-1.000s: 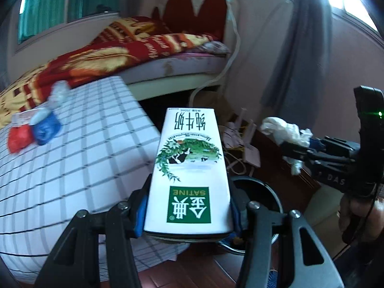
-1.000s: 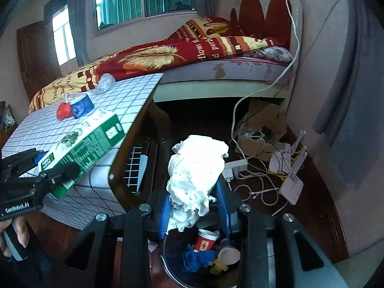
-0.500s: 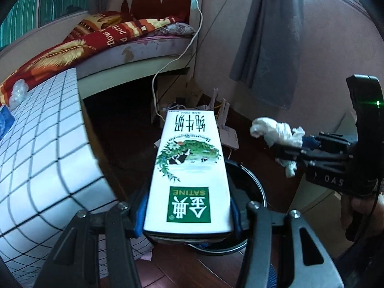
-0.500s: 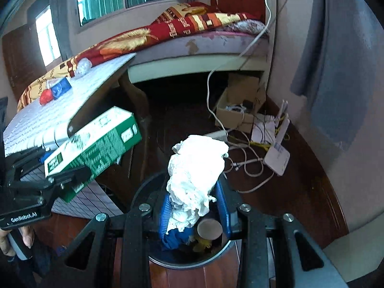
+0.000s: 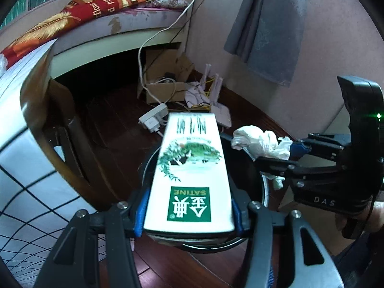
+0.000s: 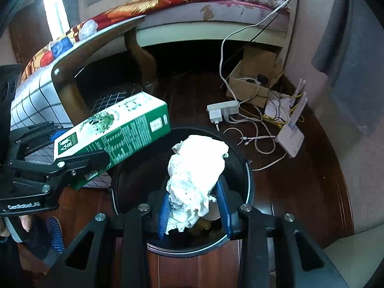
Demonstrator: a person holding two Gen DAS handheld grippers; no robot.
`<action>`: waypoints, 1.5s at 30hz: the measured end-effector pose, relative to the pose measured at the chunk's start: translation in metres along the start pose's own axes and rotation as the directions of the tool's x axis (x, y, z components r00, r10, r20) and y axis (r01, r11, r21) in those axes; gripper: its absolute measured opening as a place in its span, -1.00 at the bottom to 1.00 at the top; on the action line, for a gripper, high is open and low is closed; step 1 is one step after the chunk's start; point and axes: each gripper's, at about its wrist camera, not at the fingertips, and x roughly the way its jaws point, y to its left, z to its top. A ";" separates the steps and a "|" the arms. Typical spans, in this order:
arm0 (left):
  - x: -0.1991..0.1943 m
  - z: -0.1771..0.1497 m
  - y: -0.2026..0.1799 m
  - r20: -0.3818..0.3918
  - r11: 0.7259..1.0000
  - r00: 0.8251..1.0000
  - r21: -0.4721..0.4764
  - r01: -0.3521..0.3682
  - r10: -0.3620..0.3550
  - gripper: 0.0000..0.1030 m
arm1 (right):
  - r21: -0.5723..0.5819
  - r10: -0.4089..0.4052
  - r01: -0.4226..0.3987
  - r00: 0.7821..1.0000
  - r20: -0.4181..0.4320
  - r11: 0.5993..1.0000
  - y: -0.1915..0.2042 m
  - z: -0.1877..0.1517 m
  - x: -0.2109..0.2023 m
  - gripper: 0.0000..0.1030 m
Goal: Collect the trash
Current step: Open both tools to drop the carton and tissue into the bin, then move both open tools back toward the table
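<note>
- Left wrist view: your left gripper [image 5: 189, 212] is clamped on the milk carton [image 5: 190, 175], blue pads pressing its two long sides. The carton lies flat and juts forward over the dark round trash bin [image 5: 260, 192], whose rim shows just ahead and to the right of the fingers.
- To the left of this gripper stands the table [image 5: 31, 110] with its checked cloth; its curved wooden edge and leg are close beside the bin. The wooden floor [image 5: 120, 129] lies open ahead, up to a power strip [image 5: 153, 118] and a cardboard box [image 5: 165, 91] with cables.
- To its right, your right gripper [image 5: 271, 150] reaches in sideways at about the carton's level, gripping the crumpled tissue [image 5: 260, 141] over the bin's far rim.
- Right wrist view: your right gripper [image 6: 193, 206] is closed on the tissue [image 6: 196, 168], which bulges up between the blue pads. It points steeply down, directly above the bin's opening [image 6: 248, 180].
- This view alone shows the bin's interior: some scraps lie at the bottom just beyond the pads, too hidden to name. It also shows the carton's [image 6: 115, 132] green side panel, its far end overhanging the bin's left rim, and your left gripper [image 6: 79, 151] holding its near end.
- Beyond the bin on the right, a white router [image 6: 291, 139] sits among loose cables near the wall.
</note>
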 end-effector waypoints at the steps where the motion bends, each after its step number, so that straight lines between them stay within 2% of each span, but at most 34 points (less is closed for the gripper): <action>1: 0.002 -0.002 0.002 -0.012 0.999 0.999 0.000 -0.036 0.036 0.49 | -0.001 -0.001 0.001 1.000 -0.020 1.000 -0.001 -0.001 0.007 0.30; 2: 0.003 -0.004 0.003 -0.016 0.999 0.998 -0.005 -0.054 0.054 0.70 | 0.000 -0.035 0.035 0.998 -0.044 0.999 -0.003 -0.003 0.015 0.61; 3: 0.001 -0.006 0.006 -0.012 0.997 0.997 -0.017 -0.077 0.077 0.76 | -0.001 -0.052 0.052 0.998 -0.044 0.999 -0.003 -0.004 0.018 0.87; 5: -0.001 -0.009 0.011 -0.012 0.995 0.995 -0.031 -0.095 0.095 0.94 | 0.011 -0.067 0.067 0.997 -0.049 0.998 -0.007 -0.007 0.022 0.87; 7: -0.005 -0.010 0.014 -0.013 0.991 0.992 -0.039 -0.128 0.128 0.98 | 0.016 -0.091 0.092 0.994 -0.060 0.996 -0.009 -0.008 0.023 1.00; 10: -0.011 -0.013 0.014 -0.001 0.990 0.990 -0.036 -0.138 0.138 0.99 | -0.007 -0.131 0.131 0.990 -0.044 0.991 -0.006 -0.005 0.017 1.00; 20: -0.043 -0.001 0.018 0.077 0.985 0.983 -0.046 -0.165 0.168 0.99 | -0.036 -0.150 0.152 0.987 0.052 0.988 0.014 0.008 -0.013 1.00; 30: -0.076 0.002 0.031 0.129 0.978 0.970 -0.075 -0.197 0.205 0.99 | -0.065 -0.135 0.145 0.981 0.138 0.987 0.040 0.028 -0.042 1.00; 45: -0.124 -0.008 0.070 0.182 0.952 0.939 -0.155 -0.265 0.291 0.99 | -0.161 -0.079 0.120 0.967 0.241 0.980 0.099 0.056 -0.070 1.00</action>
